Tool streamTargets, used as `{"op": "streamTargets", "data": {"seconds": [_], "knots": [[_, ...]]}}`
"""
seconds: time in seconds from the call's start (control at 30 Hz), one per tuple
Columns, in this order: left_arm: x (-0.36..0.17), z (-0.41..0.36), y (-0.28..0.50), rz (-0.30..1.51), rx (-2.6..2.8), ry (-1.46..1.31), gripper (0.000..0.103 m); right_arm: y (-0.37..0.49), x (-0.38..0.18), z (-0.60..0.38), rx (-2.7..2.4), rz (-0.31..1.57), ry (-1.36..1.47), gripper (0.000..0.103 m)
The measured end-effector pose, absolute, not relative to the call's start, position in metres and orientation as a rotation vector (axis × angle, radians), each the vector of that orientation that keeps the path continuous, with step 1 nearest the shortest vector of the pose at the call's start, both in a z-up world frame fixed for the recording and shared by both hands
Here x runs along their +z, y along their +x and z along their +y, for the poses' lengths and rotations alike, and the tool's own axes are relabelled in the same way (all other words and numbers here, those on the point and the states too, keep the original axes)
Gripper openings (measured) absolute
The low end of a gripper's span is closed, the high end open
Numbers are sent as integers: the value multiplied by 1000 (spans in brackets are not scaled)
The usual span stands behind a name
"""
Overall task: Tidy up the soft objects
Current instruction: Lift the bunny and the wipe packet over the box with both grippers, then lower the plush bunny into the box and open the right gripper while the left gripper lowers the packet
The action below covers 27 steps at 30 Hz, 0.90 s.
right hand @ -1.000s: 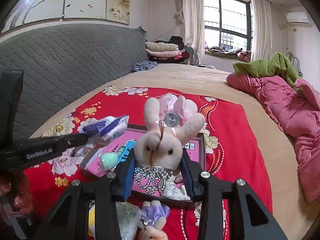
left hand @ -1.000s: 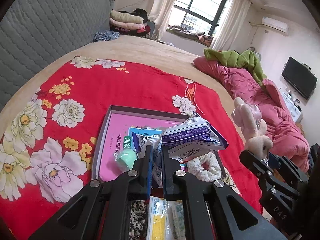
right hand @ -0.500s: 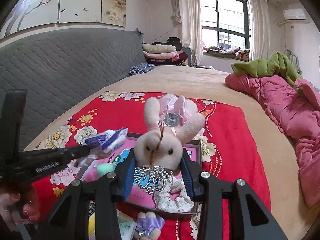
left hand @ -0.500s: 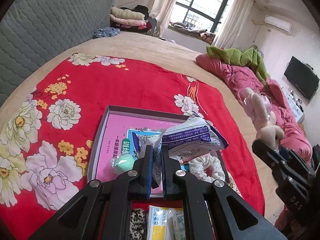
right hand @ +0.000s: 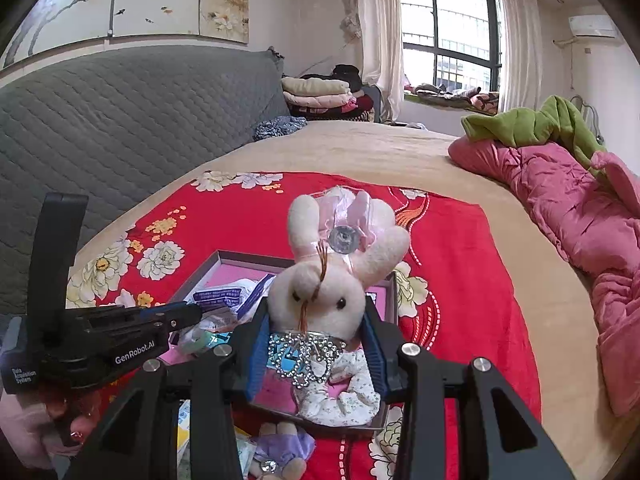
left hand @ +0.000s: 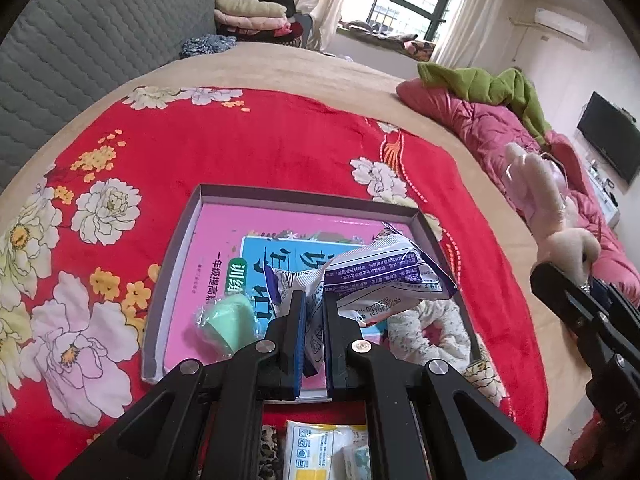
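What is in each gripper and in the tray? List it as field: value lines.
left gripper: shut on white-and-purple packet, held over the tray
right gripper: shut on plush rabbit, upright
tray: on the red floral blanket
in tray: pink booklet, mint-green wrapped item, floral scrunchie
near edge, outside tray: small plush doll in purple, sachets

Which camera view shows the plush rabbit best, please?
The right wrist view: the plush rabbit fills the centre, face toward the camera, held between the right tool's fingers. The left wrist view shows it only small, from the side, at the right edge.
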State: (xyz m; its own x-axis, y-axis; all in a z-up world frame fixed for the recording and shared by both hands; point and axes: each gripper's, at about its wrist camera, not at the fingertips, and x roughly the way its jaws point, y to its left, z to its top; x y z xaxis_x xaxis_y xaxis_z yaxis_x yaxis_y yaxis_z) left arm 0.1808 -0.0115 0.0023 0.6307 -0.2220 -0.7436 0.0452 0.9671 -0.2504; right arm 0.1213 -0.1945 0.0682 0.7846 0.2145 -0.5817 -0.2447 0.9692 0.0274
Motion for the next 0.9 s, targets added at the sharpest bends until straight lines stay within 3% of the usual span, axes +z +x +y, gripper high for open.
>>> {"op": "streamTargets", "data": {"seconds": [0.5,0.9], "knots": [[-16,-18,192,917,-149,-182,7,137,53,-186,225,641,-114,42],[-41,-26,202,980,-152,-156,8,155,12,-192,230,760,-91,42]]}}
